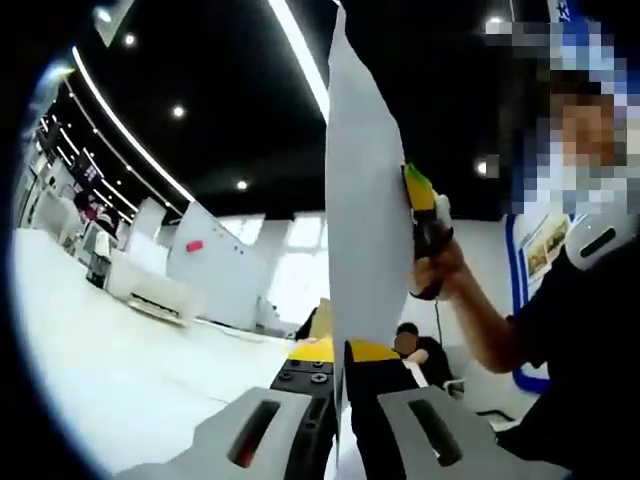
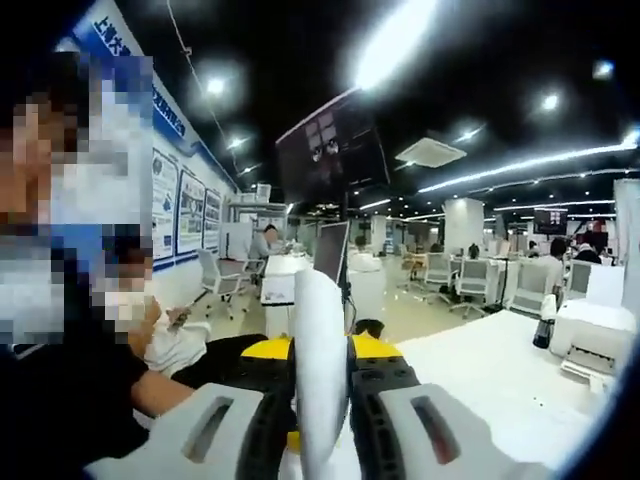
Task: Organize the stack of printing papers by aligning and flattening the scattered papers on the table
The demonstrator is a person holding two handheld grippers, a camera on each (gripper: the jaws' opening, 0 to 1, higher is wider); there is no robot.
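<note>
A stack of white printing paper [image 1: 365, 190] stands upright and edge-on, lifted off the table. My left gripper [image 1: 340, 352] is shut on its lower edge, yellow-tipped jaws pressing both faces. The right gripper [image 1: 424, 212], held in a person's hand [image 1: 440, 268], clamps the sheets' far edge higher up. In the right gripper view the same paper [image 2: 318, 300] rises as a thin white band between my right gripper's [image 2: 320, 348] jaws, which are shut on it.
A white table [image 1: 120, 360] spreads below left, with a white machine [image 1: 155, 292] at its far side. In the right gripper view a white tabletop [image 2: 490, 372] carries a printer [image 2: 597, 340]. The person's dark sleeve [image 2: 70, 400] is close on the left.
</note>
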